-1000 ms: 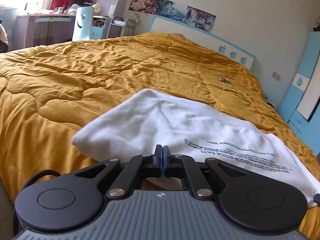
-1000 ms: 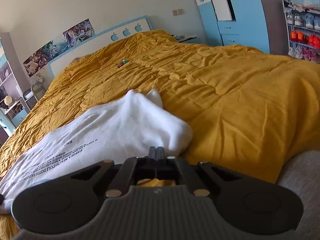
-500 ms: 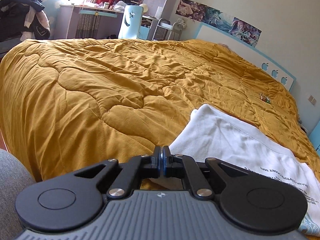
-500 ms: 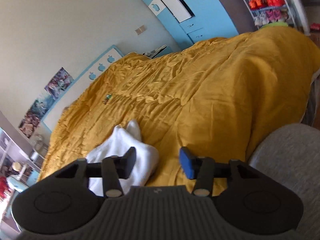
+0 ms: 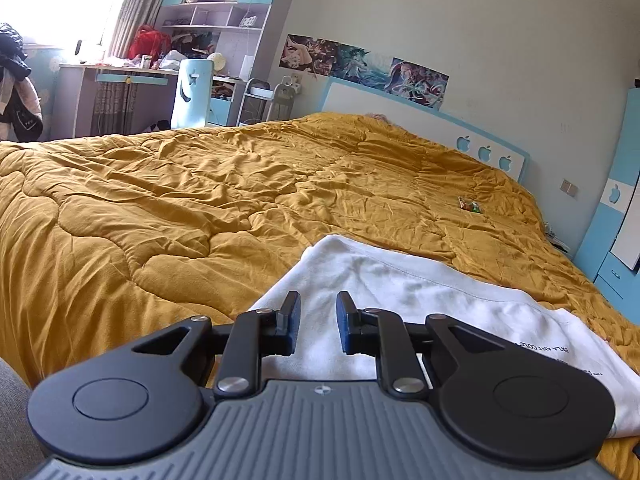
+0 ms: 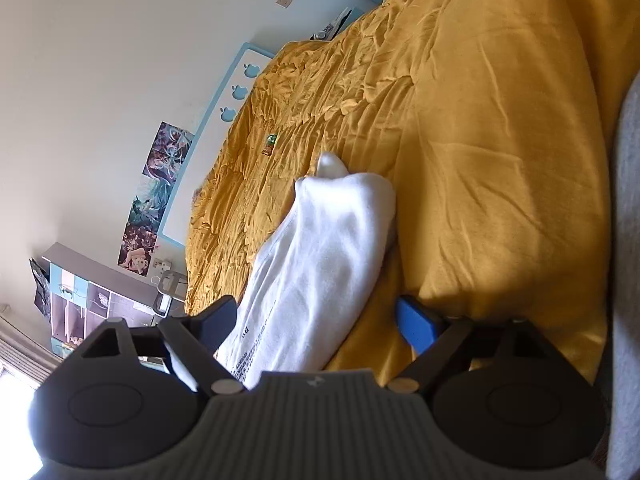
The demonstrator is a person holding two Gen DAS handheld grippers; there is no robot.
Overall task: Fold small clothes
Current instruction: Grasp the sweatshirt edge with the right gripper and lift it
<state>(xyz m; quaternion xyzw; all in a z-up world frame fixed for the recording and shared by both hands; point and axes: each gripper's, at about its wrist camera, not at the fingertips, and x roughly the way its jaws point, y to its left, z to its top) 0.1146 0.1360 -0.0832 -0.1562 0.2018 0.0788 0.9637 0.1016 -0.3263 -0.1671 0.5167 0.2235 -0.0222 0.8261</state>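
A white T-shirt (image 5: 420, 300) with black printed text lies folded on the mustard-yellow quilt (image 5: 200, 200) near the bed's front edge. My left gripper (image 5: 317, 320) is open and empty, just above the shirt's left end. In the right wrist view the shirt (image 6: 320, 256) shows as a long white band. My right gripper (image 6: 316, 320) is open wide and empty, rolled to one side, with the shirt's near end between its jaws but not held.
A small colourful wrapper (image 5: 470, 205) lies on the quilt toward the headboard (image 5: 420, 124). A desk and shelves (image 5: 160, 80) stand beyond the bed's far side. A blue wardrobe (image 5: 616, 216) is at the right. Grey fabric (image 6: 628, 240) borders the bed's near edge.
Both grippers have let go of the shirt: the right opened half a second ago and has since rolled sideways, the left has just opened. The shirt now rests on the quilt.
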